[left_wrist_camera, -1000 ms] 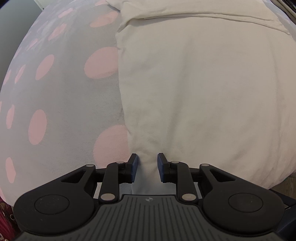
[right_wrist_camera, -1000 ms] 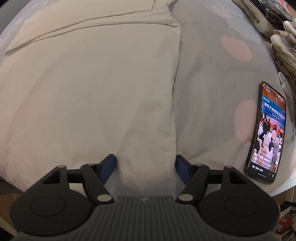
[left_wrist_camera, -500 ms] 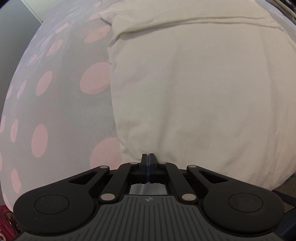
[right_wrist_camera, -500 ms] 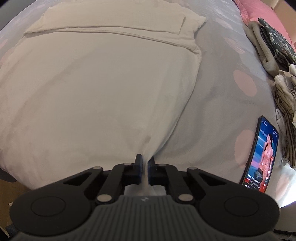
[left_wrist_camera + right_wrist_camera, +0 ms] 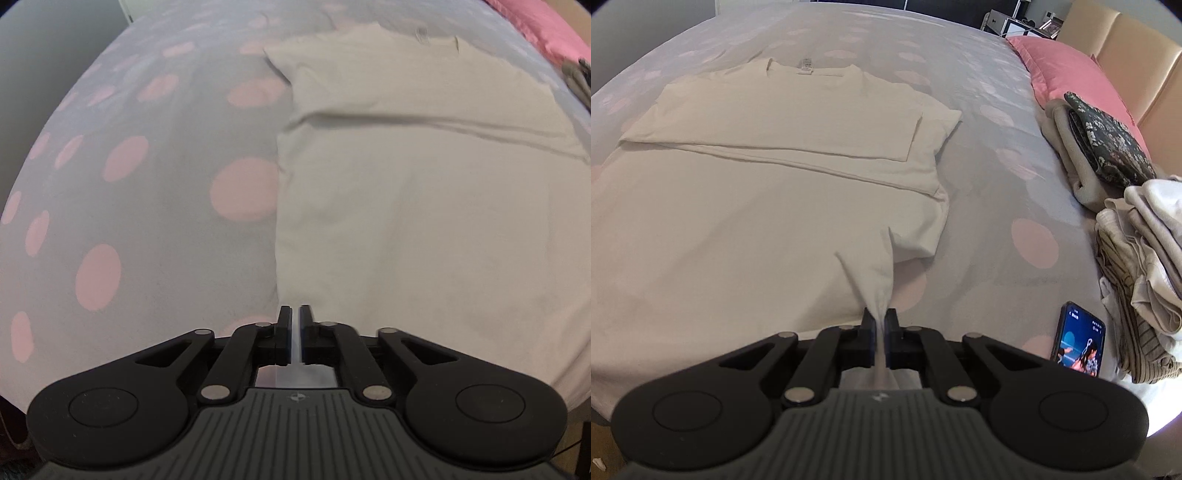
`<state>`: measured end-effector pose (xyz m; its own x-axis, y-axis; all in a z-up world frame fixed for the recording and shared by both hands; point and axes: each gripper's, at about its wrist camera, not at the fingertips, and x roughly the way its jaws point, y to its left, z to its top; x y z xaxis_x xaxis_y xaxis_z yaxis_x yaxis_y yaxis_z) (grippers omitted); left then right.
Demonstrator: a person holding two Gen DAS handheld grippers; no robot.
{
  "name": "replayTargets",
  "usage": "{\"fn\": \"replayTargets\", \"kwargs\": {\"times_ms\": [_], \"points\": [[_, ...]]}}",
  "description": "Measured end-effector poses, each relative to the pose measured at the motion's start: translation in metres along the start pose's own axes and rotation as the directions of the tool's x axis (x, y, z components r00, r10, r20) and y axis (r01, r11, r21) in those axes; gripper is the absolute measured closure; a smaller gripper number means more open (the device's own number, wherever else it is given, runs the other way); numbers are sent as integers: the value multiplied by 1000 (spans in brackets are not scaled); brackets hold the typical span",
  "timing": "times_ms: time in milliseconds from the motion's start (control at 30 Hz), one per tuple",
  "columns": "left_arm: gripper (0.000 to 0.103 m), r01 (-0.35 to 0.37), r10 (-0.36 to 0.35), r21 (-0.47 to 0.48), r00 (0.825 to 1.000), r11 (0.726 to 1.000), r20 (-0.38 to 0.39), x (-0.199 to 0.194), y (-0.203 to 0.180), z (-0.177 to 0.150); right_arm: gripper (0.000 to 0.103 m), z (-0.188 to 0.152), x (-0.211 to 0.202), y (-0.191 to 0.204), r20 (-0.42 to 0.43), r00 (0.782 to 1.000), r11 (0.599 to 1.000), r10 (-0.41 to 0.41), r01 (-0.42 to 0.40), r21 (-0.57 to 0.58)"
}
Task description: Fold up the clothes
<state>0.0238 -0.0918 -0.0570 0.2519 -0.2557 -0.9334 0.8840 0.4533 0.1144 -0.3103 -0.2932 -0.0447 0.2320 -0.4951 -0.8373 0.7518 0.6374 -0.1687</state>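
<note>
Right wrist view shows the right tongs [image 5: 881, 332] squeezed tight on the near corner of the white shirt [image 5: 757, 192]. A thin peak of cloth rises from the bed up into the jaws, so this corner is off the bed. It is held there because a corner is the best handle for folding the bottom of the shirt over.

The rest of the shirt lies flat on the spotted bed cover [image 5: 979, 155], stretching away in front of the tongs. Its sleeves look tucked in across the far part, with the neck and tag [image 5: 806, 65] farthest away. That makes a neat long shape, ready to fold in half, I think.

Left wrist view shows the left tongs [image 5: 293, 334] at the other near corner, right at the shirt's left edge. A thin strip of white cloth sits in the narrow gap between the jaws. The jaws are opening a little, and the pads seem to be still touching the cloth. The grip may be weak, so that corner could slip.

Off to the right of the right tongs sit a phone [image 5: 1080, 339], a pile of folded clothes [image 5: 1137, 295] and a pink pillow [image 5: 1078, 70]. They are well apart from the shirt, so they leave room for the fold.
</note>
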Motion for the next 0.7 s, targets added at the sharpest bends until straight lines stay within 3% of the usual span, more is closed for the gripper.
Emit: {"fn": "replayTargets", "kwargs": {"times_ms": [33,100,167,267,300,333,400,533,700], "points": [[71,-5,5,14,1000,1000,-21,4,-3,-3,98,0,3,3,-3,1000,1000,-7,7,-19],[65,2,0,25,998,1000,-68,10,-5,-8,98,0,10,9,-11,1000,998,-21,20,-53],[65,33,-31,14,991,999,-127,18,-7,-15,98,1,15,13,-18,999,997,-27,25,-73],[66,33,-30,25,989,999,-142,22,-14,-20,98,2,20,18,-28,999,995,-33,30,-94],[72,31,-27,29,990,999,-138,22,-16,-20,98,2,22,19,-31,999,994,-35,32,-100],[87,36,-32,28,990,999,-134,21,-17,-20,98,2,24,20,-34,999,994,-37,33,-105],[101,36,-31,33,992,999,-126,19,-20,-19,98,2,25,20,-36,999,994,-37,33,-100],[102,43,-40,25,995,999,-95,12,-19,-14,98,6,22,13,-30,999,999,-27,26,-44],[102,89,-86,-74,995,993,39,-18,-1,-1,98,12,20,5,-2,998,998,-59,59,0]]}}
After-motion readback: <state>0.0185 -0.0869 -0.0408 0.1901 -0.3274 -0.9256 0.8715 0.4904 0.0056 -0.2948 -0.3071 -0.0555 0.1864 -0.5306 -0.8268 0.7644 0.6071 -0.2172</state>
